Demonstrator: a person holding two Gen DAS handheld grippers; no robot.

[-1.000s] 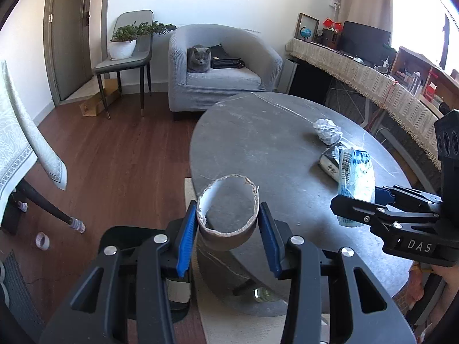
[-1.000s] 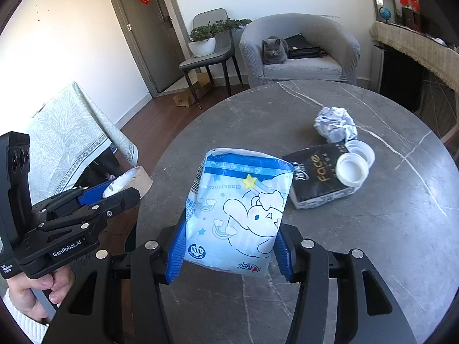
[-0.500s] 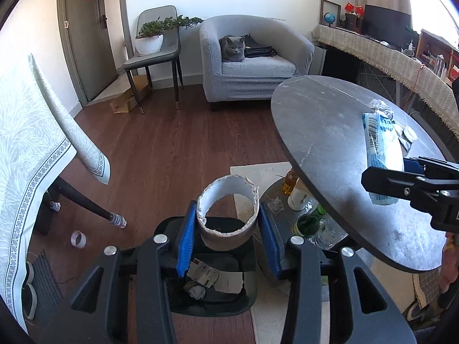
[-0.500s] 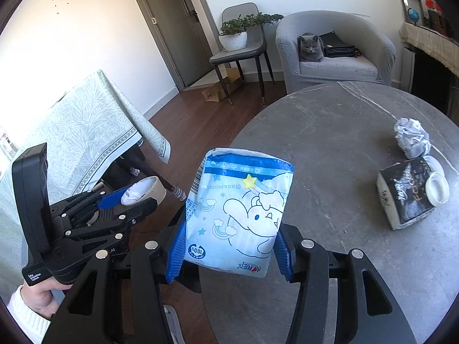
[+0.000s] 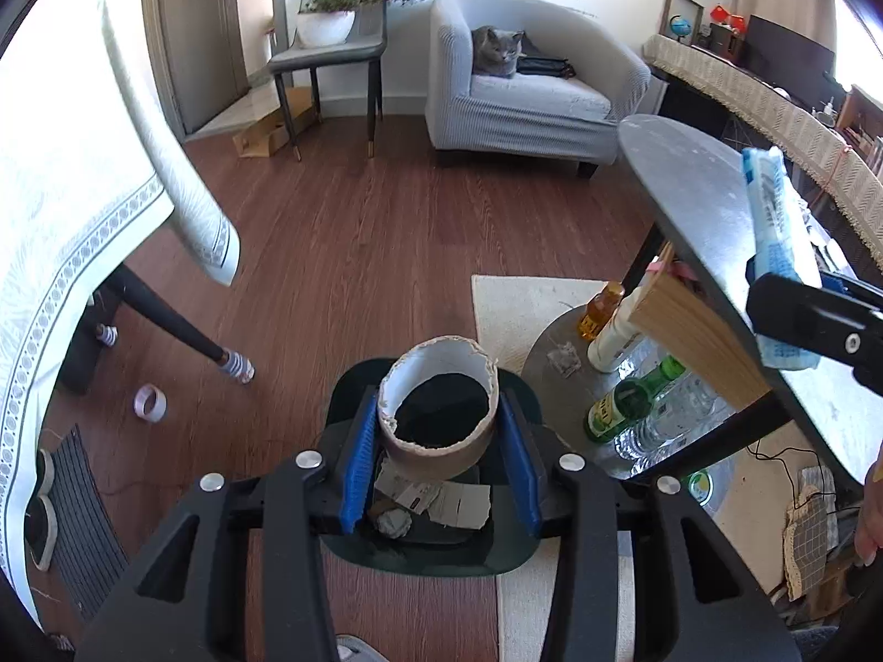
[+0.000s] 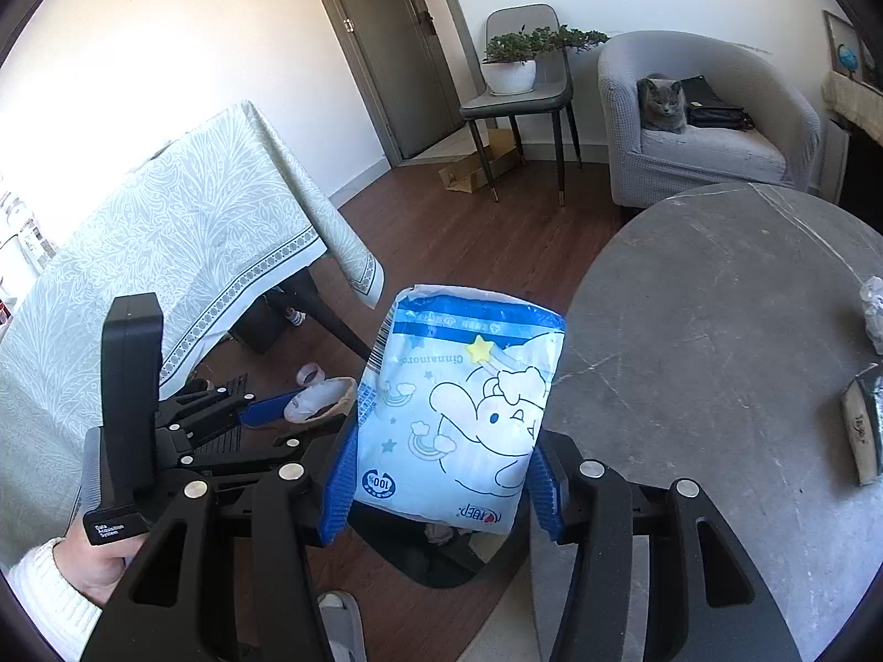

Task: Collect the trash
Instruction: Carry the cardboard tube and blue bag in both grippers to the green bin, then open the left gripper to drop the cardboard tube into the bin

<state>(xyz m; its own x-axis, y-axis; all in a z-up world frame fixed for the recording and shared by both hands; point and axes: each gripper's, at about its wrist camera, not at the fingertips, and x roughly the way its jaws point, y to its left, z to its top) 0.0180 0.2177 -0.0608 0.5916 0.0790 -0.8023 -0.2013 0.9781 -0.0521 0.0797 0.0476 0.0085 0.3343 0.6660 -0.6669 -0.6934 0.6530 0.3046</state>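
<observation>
The left gripper (image 5: 439,430) grips a tube (image 5: 439,419) above the bin (image 5: 353,380) (paper already inside); the right gripper (image 6: 441,474) grips a packet (image 6: 458,408). Wad (image 6: 873,314) remains.

upside-down "cinnamoro" and "100%" on the blue wrapper (image 6: 458,414); "data acquisition system" on the left gripper (image 6: 309,419)

Torn cardboard tube (image 5: 439,408), glossy plastic packet (image 6: 458,414)

Your cardboard tape core (image 5: 439,414), ragged-rimmed and open end up, pinched above the dark green bin (image 5: 425,549) holding paper scraps, your blue-and-white cartoon tissue pack (image 6: 461,408) held upright over the bin's edge
</observation>
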